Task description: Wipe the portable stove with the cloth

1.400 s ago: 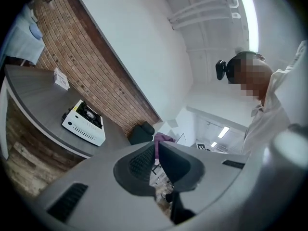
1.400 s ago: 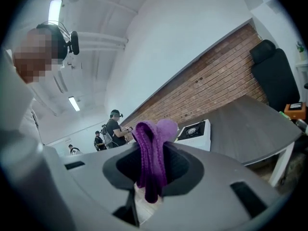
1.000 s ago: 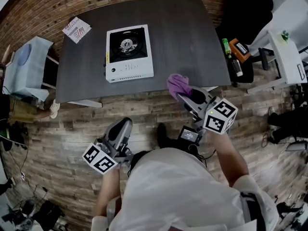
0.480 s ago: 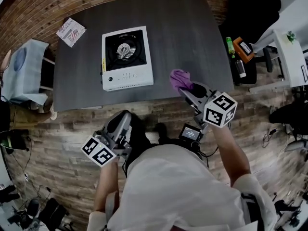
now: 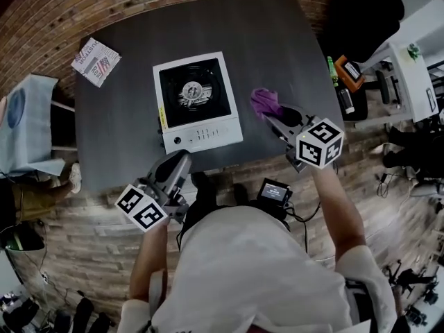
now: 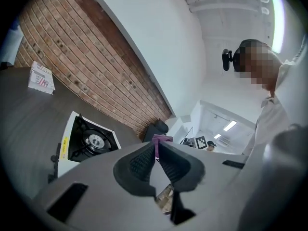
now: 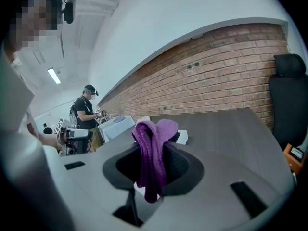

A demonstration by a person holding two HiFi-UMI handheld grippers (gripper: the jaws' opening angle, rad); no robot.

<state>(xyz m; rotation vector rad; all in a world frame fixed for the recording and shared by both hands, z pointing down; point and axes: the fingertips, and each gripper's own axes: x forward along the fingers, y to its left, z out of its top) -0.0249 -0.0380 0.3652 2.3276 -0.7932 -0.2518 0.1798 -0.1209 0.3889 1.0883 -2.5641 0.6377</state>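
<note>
The portable stove (image 5: 198,103) is white with a black burner top and sits on the dark grey table (image 5: 277,40). My right gripper (image 5: 272,115) is shut on a purple cloth (image 5: 263,103), held above the table just right of the stove. In the right gripper view the cloth (image 7: 151,148) hangs bunched between the jaws, with a white corner of the stove (image 7: 185,137) behind it. My left gripper (image 5: 180,161) hovers at the table's front edge below the stove, shut with nothing in it. The left gripper view shows the stove (image 6: 89,141) ahead to the left.
A printed paper packet (image 5: 96,51) lies at the table's far left corner. A black chair (image 5: 361,12) and a white side table (image 5: 409,75) with bottles (image 5: 333,71) stand to the right. A light-blue covered stand (image 5: 24,116) is at the left. Another person (image 7: 86,112) stands farther off.
My right gripper has carried the cloth from the table's front edge to over the table beside the stove. The person has come closer to the table. My left gripper has stayed shut.
</note>
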